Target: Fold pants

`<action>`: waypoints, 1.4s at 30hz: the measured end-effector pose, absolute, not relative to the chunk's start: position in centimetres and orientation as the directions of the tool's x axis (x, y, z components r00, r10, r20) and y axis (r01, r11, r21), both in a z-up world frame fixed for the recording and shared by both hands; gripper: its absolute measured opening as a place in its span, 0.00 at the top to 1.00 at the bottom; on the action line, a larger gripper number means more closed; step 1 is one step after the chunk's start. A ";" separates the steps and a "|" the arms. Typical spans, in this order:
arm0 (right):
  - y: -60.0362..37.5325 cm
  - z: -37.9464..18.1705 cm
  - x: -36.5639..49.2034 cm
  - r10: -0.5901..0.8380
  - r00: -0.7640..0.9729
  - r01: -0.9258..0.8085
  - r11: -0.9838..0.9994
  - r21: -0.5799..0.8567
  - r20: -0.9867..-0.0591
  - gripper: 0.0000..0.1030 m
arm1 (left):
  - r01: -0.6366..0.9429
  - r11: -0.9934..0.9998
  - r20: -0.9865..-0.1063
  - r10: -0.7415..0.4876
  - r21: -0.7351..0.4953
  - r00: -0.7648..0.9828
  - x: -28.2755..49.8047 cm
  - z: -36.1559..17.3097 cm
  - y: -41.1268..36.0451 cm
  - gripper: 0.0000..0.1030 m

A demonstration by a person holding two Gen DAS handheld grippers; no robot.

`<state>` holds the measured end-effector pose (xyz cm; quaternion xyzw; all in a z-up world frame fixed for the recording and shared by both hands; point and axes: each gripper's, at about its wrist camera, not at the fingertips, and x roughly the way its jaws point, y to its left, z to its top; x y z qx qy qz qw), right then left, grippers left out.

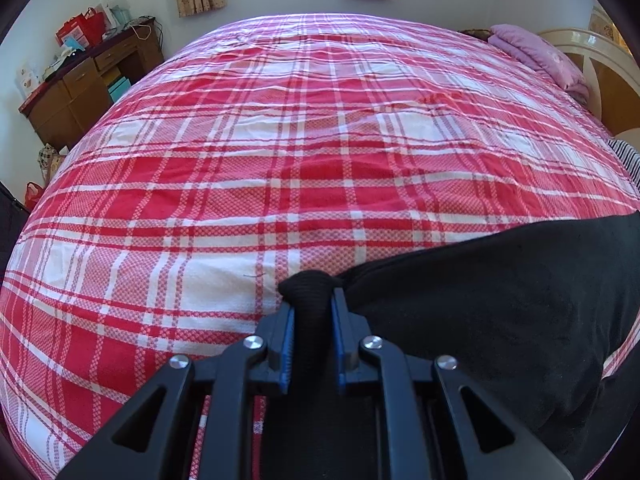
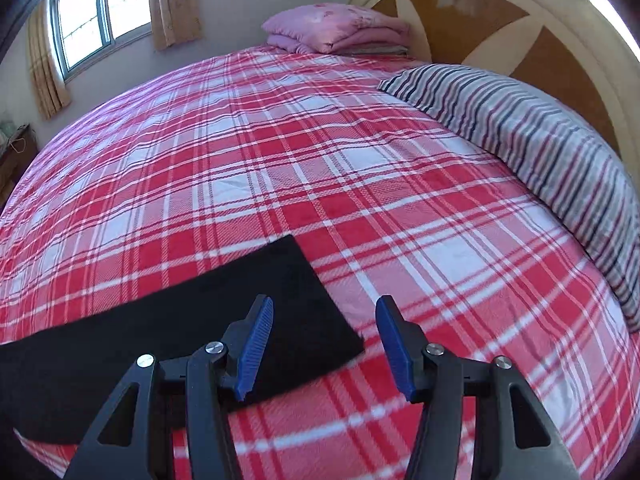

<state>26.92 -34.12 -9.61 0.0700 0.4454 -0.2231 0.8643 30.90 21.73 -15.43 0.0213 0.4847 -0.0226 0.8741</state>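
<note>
Black pants (image 1: 500,312) lay on the near part of a bed with a red-and-white plaid sheet (image 1: 280,140). Left gripper (image 1: 313,308) was clamped on a bunched, ribbed edge of the pants, blue pads (image 1: 289,344) pressing the fabric from both sides; from that pinch the cloth ran off to the right and near. Right gripper (image 2: 325,322) was spread wide, nothing between its blue pads (image 2: 256,340), hovering just over the squared end of the pants (image 2: 200,320). In the right wrist view the pants formed a long flat strip, long axis running from near left toward far right, the straight end edge pointing toward the right side of the bed; the left finger sat over the cloth, the right finger over bare sheet. Whether the fingertips touched the fabric, could not tell. A striped pillow (image 2: 540,144) lay at the far right against the headboard (image 2: 500,32), a folded pink blanket (image 2: 336,28) at the far end. A wooden desk (image 1: 80,88) at far left carried red bags (image 1: 86,26) and clutter, teal boxes (image 1: 120,86) in its open knee space. A curtained window (image 2: 92,12) was on the far wall.
</note>
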 end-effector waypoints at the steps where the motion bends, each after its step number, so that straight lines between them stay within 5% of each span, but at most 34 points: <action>1: -34.3 -9.9 27.6 -0.314 0.504 0.439 0.896 -0.075 -0.805 0.46 | 0.057 0.998 -0.849 -0.017 0.016 0.527 30.9 -15.4 21.7 0.83; 13: -36.7 -14.6 34.3 -0.212 0.438 0.397 0.918 -0.024 -0.873 0.47 | 0.043 0.999 -0.857 -0.005 0.020 0.516 31.2 -15.6 21.7 0.80; 17: -36.5 -14.7 34.3 -0.181 0.447 0.367 0.930 -0.005 -0.876 0.83 | 0.029 0.999 -0.855 -0.001 0.017 0.519 31.5 -15.6 21.9 0.73; 20: -35.8 -14.4 34.3 -0.185 0.444 0.346 0.938 -0.023 -0.877 0.93 | 0.046 0.999 -0.852 -0.011 0.016 0.524 31.7 -15.6 21.7 0.77; 24: -34.5 -12.5 33.5 -0.203 0.497 0.315 0.948 -0.043 -0.844 0.95 | 0.102 0.995 -0.823 -0.043 0.019 0.566 31.0 -14.7 21.4 0.85; 42: -29.8 -1.1 18.0 -0.144 0.798 0.212 0.976 0.050 -0.586 0.96 | 0.147 0.977 -0.655 -0.215 -0.158 0.725 25.1 -9.4 24.1 0.85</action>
